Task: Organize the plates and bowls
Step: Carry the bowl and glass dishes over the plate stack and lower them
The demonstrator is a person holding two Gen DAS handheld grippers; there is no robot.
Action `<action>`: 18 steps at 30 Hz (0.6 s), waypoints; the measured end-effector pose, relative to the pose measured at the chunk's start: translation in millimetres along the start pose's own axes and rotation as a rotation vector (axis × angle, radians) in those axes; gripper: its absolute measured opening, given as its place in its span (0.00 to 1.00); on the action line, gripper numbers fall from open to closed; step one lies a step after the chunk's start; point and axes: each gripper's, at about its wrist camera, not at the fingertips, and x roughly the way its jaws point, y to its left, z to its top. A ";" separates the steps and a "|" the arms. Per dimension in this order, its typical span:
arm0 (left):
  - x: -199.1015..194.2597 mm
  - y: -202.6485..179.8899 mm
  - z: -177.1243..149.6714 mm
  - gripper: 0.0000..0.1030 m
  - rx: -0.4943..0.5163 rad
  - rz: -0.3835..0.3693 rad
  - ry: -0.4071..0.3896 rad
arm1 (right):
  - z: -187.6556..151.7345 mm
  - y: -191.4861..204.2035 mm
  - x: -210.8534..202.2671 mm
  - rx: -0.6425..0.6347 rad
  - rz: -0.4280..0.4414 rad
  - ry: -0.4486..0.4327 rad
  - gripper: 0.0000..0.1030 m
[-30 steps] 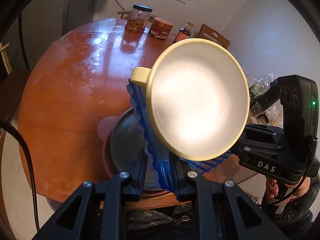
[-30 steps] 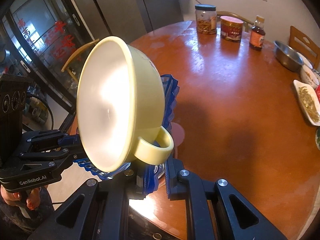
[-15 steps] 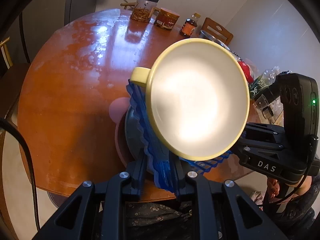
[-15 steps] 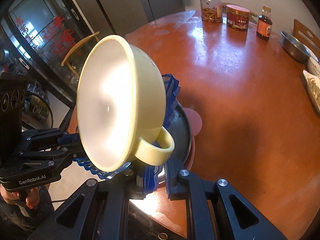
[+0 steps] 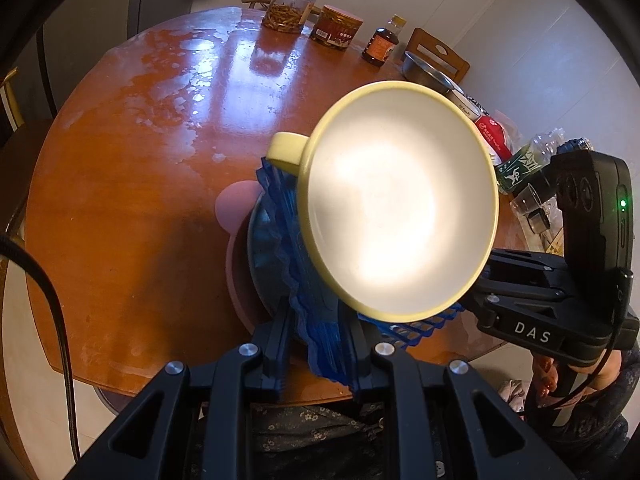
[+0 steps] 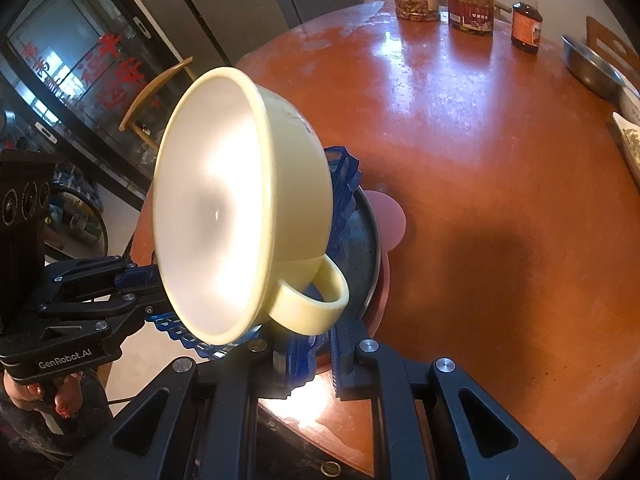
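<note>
Yellow bowl: a pale yellow bowl (image 5: pixel 400 216) with a loop handle on each side sits tilted inside a blue fluted plate (image 5: pixel 316 320); its white inside faces the left wrist camera.
Blue plate: held up above the stack at the near table edge, one gripper on each side of its wavy rim.
Left gripper: the left gripper (image 5: pixel 320 344) has its jaws nearly together, pinched on the blue plate's rim, below the bowl's handle.
Right gripper: the right gripper (image 6: pixel 308 356) is likewise nearly closed on the opposite rim, just under the other loop handle (image 6: pixel 316 300).
Stack below: a dark metal plate (image 6: pixel 366 256) lies on a pink plate (image 5: pixel 236 204) near the table's front edge; whether the blue plate touches the metal one cannot be told.
Table: the round red-brown table (image 5: pixel 132 184) is glossy and bare through its middle and left side, giving open room beyond the stack.
Far edge: a glass jar (image 5: pixel 290 6), a red tin (image 5: pixel 338 28) and a brown bottle (image 5: pixel 382 44) stand in a row, well apart from the stack.
Right edge: a steel basin (image 6: pixel 592 66) and a white dish of food (image 6: pixel 630 138) crowd the table's right rim.
Near edge: the stack's pink rim lies close to the front edge.
</note>
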 end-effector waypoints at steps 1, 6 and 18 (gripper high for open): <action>-0.1 -0.5 -0.3 0.22 0.002 0.002 -0.002 | 0.2 -0.4 0.0 0.000 0.000 0.000 0.13; 0.7 -3.0 -3.1 0.22 0.014 0.017 -0.017 | -0.2 -1.0 1.5 -0.006 -0.009 -0.001 0.14; 1.5 -11.6 -8.9 0.22 0.051 0.067 -0.069 | -7.3 7.8 4.0 -0.014 -0.026 -0.015 0.15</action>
